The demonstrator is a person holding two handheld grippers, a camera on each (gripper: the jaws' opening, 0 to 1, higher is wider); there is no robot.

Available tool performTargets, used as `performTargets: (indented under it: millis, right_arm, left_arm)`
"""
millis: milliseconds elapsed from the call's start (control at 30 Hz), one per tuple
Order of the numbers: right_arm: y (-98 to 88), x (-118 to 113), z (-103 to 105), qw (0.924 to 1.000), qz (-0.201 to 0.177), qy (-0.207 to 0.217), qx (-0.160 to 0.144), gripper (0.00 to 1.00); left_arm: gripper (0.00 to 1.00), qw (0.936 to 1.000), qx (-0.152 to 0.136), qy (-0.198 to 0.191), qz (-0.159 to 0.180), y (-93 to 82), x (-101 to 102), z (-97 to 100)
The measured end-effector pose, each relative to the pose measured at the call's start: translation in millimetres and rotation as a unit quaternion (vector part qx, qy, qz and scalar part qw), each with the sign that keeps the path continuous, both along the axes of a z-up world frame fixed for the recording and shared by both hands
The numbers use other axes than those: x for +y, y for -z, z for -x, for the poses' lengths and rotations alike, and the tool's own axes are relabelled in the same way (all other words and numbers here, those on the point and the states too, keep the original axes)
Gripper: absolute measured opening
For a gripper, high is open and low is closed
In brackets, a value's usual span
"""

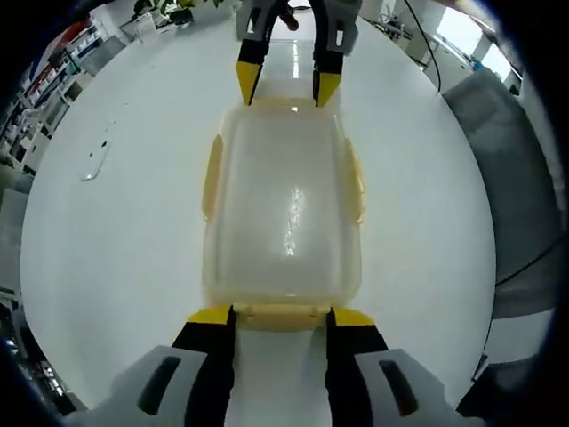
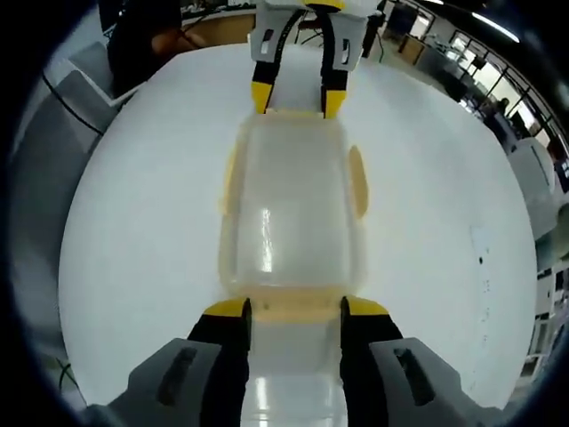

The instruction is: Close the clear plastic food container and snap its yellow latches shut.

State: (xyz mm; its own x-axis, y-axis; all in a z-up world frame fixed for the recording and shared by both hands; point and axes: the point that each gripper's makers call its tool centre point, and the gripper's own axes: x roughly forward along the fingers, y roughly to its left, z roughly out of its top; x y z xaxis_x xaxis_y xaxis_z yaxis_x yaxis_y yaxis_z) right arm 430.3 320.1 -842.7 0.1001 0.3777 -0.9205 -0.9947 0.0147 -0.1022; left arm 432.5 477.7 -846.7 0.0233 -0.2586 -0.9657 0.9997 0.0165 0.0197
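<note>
The lidded container (image 1: 283,213) sat on the white desk (image 1: 116,240). Left tongs (image 1: 280,315) and right tongs (image 2: 293,308) stood open, tips at its opposite end latches.

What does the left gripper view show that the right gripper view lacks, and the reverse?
Left gripper view: a potted plant beyond the table and a small clear object lying on it. Right gripper view: a person in dark clothes. Both: the clear container, lid on, on the white table, with the open left claw and right claw at opposite ends.
</note>
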Motion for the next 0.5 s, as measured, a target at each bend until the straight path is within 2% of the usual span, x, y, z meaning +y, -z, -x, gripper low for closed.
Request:
performTargets:
  millis: [167,200,267,300,333,433,500]
  right_arm:
    - [-0.2,0.0,-0.3,1.0000,0.000,0.007,0.000,0.36]
    - [1.2,-2.9,6.7,0.9977,0.000,0.048,0.047,0.36]
    - [2.2,-3.0,8.2,0.9969,0.006,0.044,0.064,0.36]
    - [1.5,-2.2,8.3,0.9987,0.021,0.011,0.046,0.37]
    - [3.1,-0.7,7.7,0.9982,0.024,0.029,0.047,0.36]
    - [5.6,-1.4,-0.2,0.9978,0.025,0.025,0.056,0.36]
    - [5.8,-2.2,-2.9,0.9984,0.019,0.021,0.050,0.36]
  left_arm:
    - [0.34,1.0000,0.001,-0.001,0.005,-1.1,1.0,-1.3]
    - [0.34,1.0000,0.000,0.009,0.004,-1.4,0.8,-0.6]
    - [0.34,1.0000,0.001,0.005,-0.001,-0.9,-1.0,-0.9]
    - [0.34,1.0000,0.001,0.004,-0.005,-0.8,-1.7,-1.2]
    - [0.34,0.9999,0.000,0.005,-0.014,-0.5,-2.0,-0.9]
    - [0.34,0.9996,0.001,0.004,-0.027,-0.4,-2.1,-2.2]
    - [0.34,0.9995,0.001,0.005,-0.031,-0.7,-1.1,-2.9]
